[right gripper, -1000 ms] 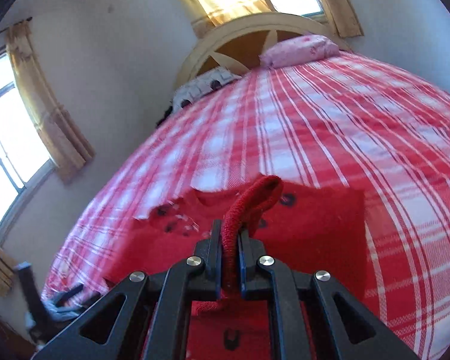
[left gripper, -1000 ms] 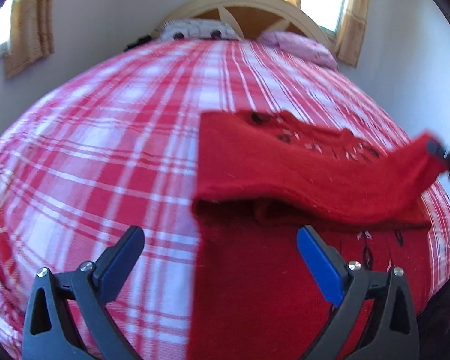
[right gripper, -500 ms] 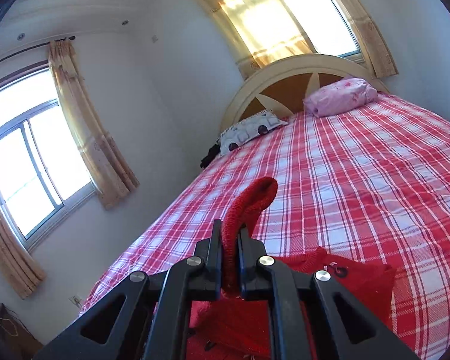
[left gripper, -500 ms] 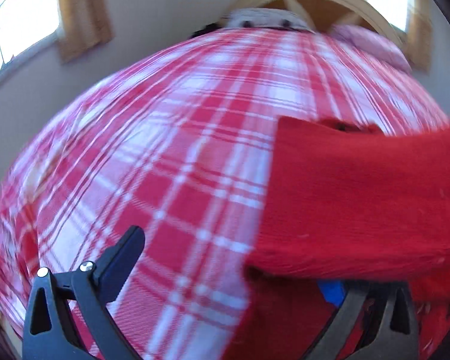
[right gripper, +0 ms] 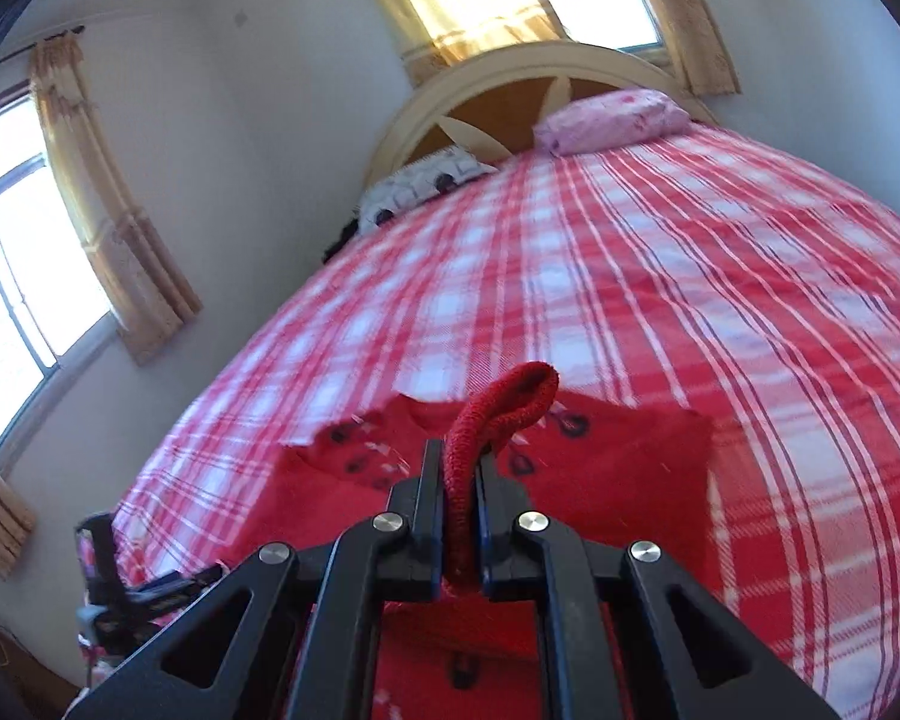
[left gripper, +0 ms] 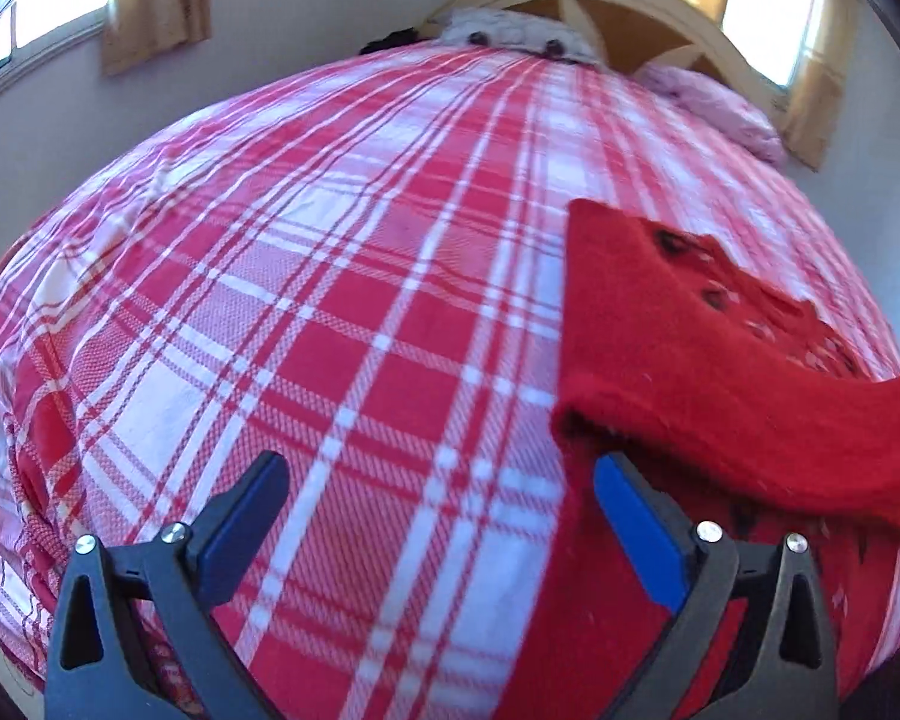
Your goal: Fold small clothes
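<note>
Right gripper (right gripper: 456, 480), lower centre of the right wrist view: jaws clamped tight on a ribbed edge of the red knit garment (right gripper: 618, 480). The pinched fabric rises between the pads and curls over to the right in a loop above the fingertips. Rest of the garment lies on the bed behind and below the jaws, centre to lower centre of frame, dark motifs visible on it.

Left gripper (left gripper: 441, 516), bottom of the left wrist view: jaws spread wide, nothing between them. Its blue-padded right finger (left gripper: 642, 534) sits just under a lifted fold of the red knit garment (left gripper: 690, 360), which fills the right side of that frame; contact cannot be told. Left finger is over bare bedspread.

Red-and-white plaid bedspread (left gripper: 330, 300) covers the bed across both views. Pink pillow (right gripper: 612, 120) and patterned pillow (right gripper: 420, 186) at the arched headboard (right gripper: 510, 84), upper centre. Curtained windows (right gripper: 24, 282) upper and left.
</note>
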